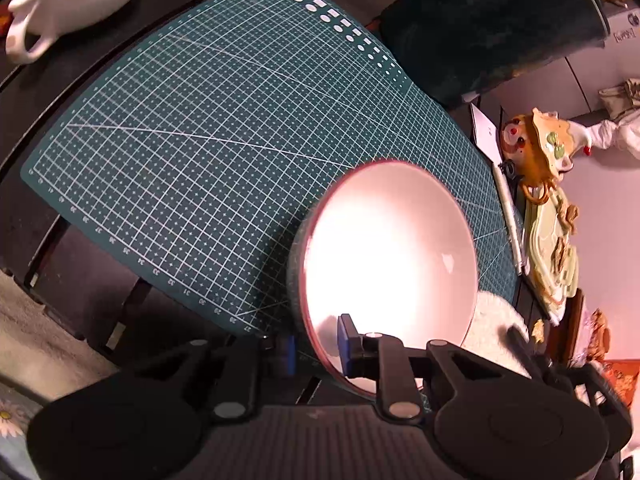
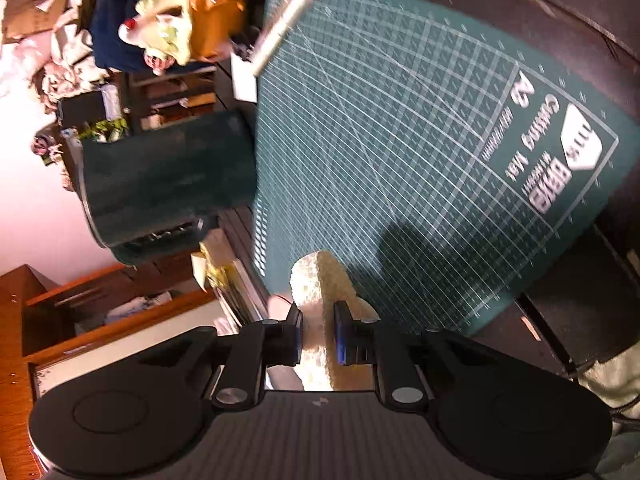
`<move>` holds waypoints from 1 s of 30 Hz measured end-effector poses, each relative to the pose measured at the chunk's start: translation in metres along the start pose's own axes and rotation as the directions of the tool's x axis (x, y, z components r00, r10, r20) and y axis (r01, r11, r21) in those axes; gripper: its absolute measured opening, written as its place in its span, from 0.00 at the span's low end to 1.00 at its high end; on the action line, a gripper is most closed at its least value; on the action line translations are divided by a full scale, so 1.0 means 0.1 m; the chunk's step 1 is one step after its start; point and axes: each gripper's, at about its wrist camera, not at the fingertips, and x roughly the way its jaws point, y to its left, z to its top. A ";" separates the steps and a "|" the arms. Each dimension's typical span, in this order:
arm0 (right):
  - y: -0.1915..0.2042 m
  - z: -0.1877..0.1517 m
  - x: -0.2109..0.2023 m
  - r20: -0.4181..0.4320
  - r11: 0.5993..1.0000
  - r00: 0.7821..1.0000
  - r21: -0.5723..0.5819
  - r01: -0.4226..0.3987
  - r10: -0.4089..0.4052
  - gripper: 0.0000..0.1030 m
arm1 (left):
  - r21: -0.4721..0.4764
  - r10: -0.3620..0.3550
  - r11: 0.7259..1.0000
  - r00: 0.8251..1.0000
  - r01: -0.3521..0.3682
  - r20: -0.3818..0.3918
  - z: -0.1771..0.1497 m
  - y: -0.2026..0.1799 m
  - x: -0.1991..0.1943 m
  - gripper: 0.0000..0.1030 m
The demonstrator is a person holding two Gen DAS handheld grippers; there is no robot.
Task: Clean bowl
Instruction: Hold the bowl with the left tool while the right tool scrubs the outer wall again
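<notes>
Blue-padded left gripper (image 1: 316,350) is clamped on the near rim of the round white bowl with the thin red edge (image 1: 390,248), tilting it above the green gridded cutting mat (image 1: 208,136). Right gripper (image 2: 318,338) is clamped on the pale yellow sponge (image 2: 320,284), which sits at the bowl's right rim in the left view. Mat lies on the dark slatted table (image 1: 80,256); dark green pot (image 2: 168,176) stands beside it.

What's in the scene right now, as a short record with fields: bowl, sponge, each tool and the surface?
bowl: pink inside, tilted, rim clamped by the left tool
sponge: pale, pinched in the right tool
sponge position: at the bowl's rim, lower right in the left view
surface: green cutting mat
also present: white cup
</notes>
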 end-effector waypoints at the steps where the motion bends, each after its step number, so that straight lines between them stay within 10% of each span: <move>1: 0.00 0.00 0.00 0.000 1.000 1.000 0.001 0.000 0.000 0.14 | -0.009 -0.004 1.000 1.000 0.004 0.000 0.01 0.01 0.00 0.18; 11: 0.00 -0.01 0.11 -0.004 1.000 1.000 0.021 -0.003 0.003 0.14 | -0.015 0.002 1.000 1.000 -0.002 -0.012 0.00 0.01 0.02 0.20; 21: -0.09 0.30 -0.21 0.102 0.955 0.970 0.181 -0.237 0.222 0.14 | -0.018 -0.009 1.000 1.000 0.009 -0.019 0.00 0.01 0.01 0.19; 30: 0.23 0.03 -0.08 0.061 0.996 0.998 -0.087 -0.003 0.008 0.13 | -0.010 -0.010 1.000 1.000 0.009 -0.018 -0.01 0.03 -0.02 0.19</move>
